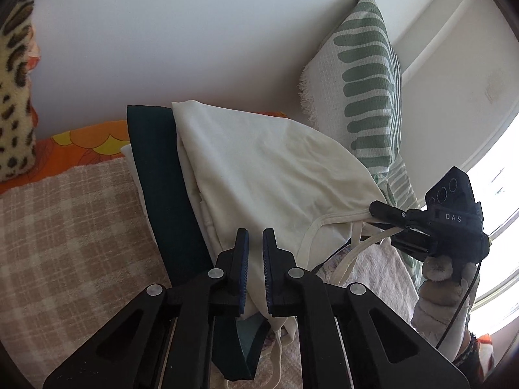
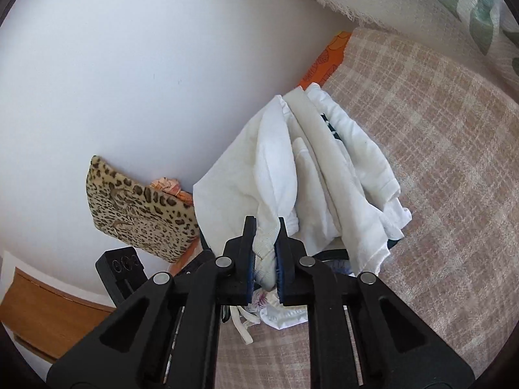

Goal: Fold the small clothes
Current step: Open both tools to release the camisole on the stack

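Observation:
A cream small garment (image 1: 266, 168) with thin straps hangs lifted above the checked blanket (image 1: 65, 220). My left gripper (image 1: 255, 243) is shut on its lower edge. My right gripper (image 1: 378, 214) pinches its other end at the right; in the right wrist view the right gripper (image 2: 266, 227) is shut on bunched cream cloth (image 2: 259, 162). A dark green garment (image 1: 165, 178) lies beside and under the cream one. White clothes (image 2: 350, 168) hang or lie folded beyond the right gripper.
A green-and-white leaf-patterned pillow (image 1: 366, 81) leans on the wall at right. A leopard-print cushion (image 2: 136, 207) stands at left. An orange patterned sheet (image 1: 81, 146) shows under the blanket. A bright window (image 1: 496, 178) is far right.

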`<state>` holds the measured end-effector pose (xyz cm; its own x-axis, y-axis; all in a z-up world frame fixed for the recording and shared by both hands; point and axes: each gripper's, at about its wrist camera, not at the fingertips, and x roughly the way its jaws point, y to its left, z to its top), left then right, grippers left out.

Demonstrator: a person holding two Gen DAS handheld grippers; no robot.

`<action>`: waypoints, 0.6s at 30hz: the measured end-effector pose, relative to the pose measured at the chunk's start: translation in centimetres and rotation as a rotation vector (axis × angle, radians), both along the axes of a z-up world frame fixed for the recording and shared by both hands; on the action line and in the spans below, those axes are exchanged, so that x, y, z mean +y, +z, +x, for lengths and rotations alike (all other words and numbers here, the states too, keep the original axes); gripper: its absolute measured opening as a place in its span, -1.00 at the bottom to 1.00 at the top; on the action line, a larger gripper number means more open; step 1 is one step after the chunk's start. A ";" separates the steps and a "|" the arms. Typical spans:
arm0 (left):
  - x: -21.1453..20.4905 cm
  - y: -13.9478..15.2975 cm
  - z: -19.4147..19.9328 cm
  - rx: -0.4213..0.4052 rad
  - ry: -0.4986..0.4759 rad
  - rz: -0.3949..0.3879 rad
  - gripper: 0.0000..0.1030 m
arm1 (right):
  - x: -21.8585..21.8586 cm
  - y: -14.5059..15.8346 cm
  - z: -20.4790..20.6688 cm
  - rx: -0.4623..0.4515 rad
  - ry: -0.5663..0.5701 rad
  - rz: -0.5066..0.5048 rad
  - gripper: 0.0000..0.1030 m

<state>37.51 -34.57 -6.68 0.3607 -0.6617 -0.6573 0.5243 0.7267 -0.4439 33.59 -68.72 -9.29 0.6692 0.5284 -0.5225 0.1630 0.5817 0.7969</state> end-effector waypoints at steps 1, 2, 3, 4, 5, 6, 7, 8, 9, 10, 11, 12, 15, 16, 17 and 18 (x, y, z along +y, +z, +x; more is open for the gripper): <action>0.2 0.0 -0.1 -0.003 0.007 0.004 -0.87 | 0.0 -0.7 -0.1 0.027 -0.010 -0.037 -0.78; 0.4 0.0 -0.1 -0.006 0.012 0.008 -0.87 | -0.1 -1.4 -0.1 0.047 -0.008 -0.055 -0.78; 0.5 0.1 -0.2 -0.012 0.012 0.010 -0.87 | -0.1 -1.9 -0.2 0.062 -0.006 -0.066 -0.78; 0.7 0.1 -0.4 -0.016 0.012 0.006 -0.87 | 0.0 -2.1 -0.3 0.061 -0.005 -0.083 -0.78; 0.7 0.2 -0.6 -0.017 0.012 0.003 -0.87 | 0.1 -1.9 -0.3 0.058 -0.003 -0.098 -0.78; 0.8 0.3 -0.8 -0.015 0.016 -0.002 -0.87 | 0.4 -1.7 -0.4 0.055 0.003 -0.118 -0.77; 1.1 0.4 -0.9 -0.010 0.024 -0.016 -0.86 | 0.6 -1.3 -0.4 0.051 0.007 -0.143 -0.73; 1.2 0.5 -1.2 -0.001 0.024 -0.030 -0.84 | 0.9 -1.0 -0.4 0.047 0.010 -0.168 -0.68; 1.2 0.6 -1.3 0.010 0.023 -0.036 -0.83 | 1.2 -0.6 -0.4 0.048 0.015 -0.198 -0.64; 1.4 0.7 -1.8 0.015 0.021 -0.042 -0.83 | 1.4 -0.3 -0.4 0.049 0.019 -0.225 -0.55; 1.2 0.9 -2.3 0.005 0.007 -0.044 -0.83 | 1.7 0.0 -0.6 0.051 0.020 -0.248 -0.42; 0.5 1.1 -2.8 -0.027 -0.009 -0.017 -0.80 | 1.8 0.2 -0.8 0.048 0.020 -0.265 -0.38; -1.0 1.4 -3.9 -0.096 -0.031 0.065 -0.74 | 2.4 1.2 -2.1 0.035 0.011 -0.329 -0.33; -1.7 1.3 -4.2 -0.129 -0.036 0.108 -0.74 | 2.6 1.4 -2.4 0.032 0.013 -0.343 -0.33; -2.5 1.1 -4.6 -0.177 -0.044 0.174 -0.74 | 2.8 1.7 -2.8 0.030 0.012 -0.358 -0.33; -3.0 0.6 -4.7 -0.194 -0.052 0.233 -0.74 | 2.9 1.9 -3.3 0.030 0.009 -0.368 -0.33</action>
